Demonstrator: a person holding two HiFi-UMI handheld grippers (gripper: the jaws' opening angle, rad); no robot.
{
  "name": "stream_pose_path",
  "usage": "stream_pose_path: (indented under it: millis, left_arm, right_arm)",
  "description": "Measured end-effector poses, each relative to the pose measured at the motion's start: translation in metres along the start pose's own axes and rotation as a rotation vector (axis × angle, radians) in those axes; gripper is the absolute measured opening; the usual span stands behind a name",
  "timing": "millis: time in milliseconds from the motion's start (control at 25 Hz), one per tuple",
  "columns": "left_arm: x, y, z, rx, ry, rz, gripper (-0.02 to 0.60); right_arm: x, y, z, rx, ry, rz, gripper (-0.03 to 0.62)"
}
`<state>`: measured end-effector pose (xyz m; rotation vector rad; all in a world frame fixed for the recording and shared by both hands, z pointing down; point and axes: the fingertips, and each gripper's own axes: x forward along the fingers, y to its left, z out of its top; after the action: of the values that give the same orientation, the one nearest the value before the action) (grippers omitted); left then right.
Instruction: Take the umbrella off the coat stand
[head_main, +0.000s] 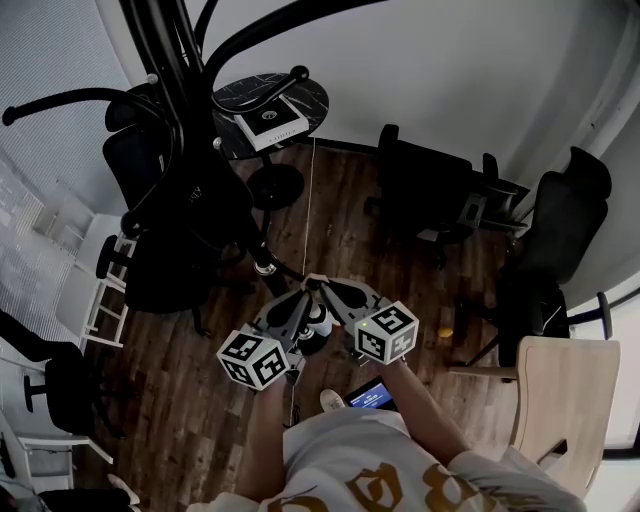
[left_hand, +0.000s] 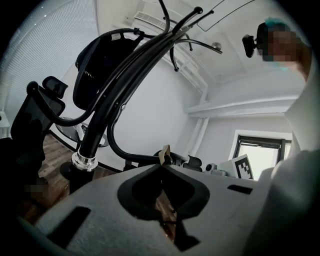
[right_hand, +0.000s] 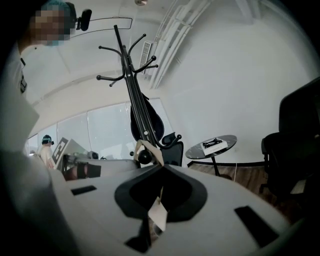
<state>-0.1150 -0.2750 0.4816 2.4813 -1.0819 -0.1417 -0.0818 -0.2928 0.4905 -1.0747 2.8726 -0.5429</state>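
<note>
a tall black coat stand of bent metal rods (head_main: 165, 50) is seen in the upper left of the head view, and a black folded umbrella with a small pale logo (head_main: 190, 225) is hung against it, left of centre. in the right gripper view the umbrella (right_hand: 145, 117) is shown as a dark teardrop shape on the stand (right_hand: 125, 60), left of centre. the umbrella's shaft is ended by a chrome collar (head_main: 265, 267), from which a black curved handle is carried to a ball end (right_hand: 145, 157). a tan strap loop (right_hand: 142, 147) is wound at that ball.

the left gripper (head_main: 308, 290) and the right gripper (head_main: 322, 288) are brought tip to tip at the middle of the head view, just right of the collar. in the left gripper view the jaws of the left gripper (left_hand: 162, 165) are clenched, with the strap (left_hand: 164, 152) pinched and standing up from their tips. in the right gripper view the jaws of the right gripper (right_hand: 162, 167) are likewise pressed together on the strap's lower end, and a pale paper tag (right_hand: 157, 212) is seen hanging in the gap below.

a round dark side table (head_main: 300, 95) bearing a white-edged box (head_main: 270, 122) is placed at top centre, and black office chairs (head_main: 425, 190) are ranged to the right on the dark wooden floor (head_main: 340, 230).
</note>
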Motion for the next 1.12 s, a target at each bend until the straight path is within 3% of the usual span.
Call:
stream_pose_path:
  millis: [1120]
  left_arm:
    - [-0.034, -0.085, -0.023, 0.0, -0.038, 0.055, 0.023]
  right_arm:
    - [-0.097, 0.039, -0.005, 0.025, -0.012, 0.063, 0.014]
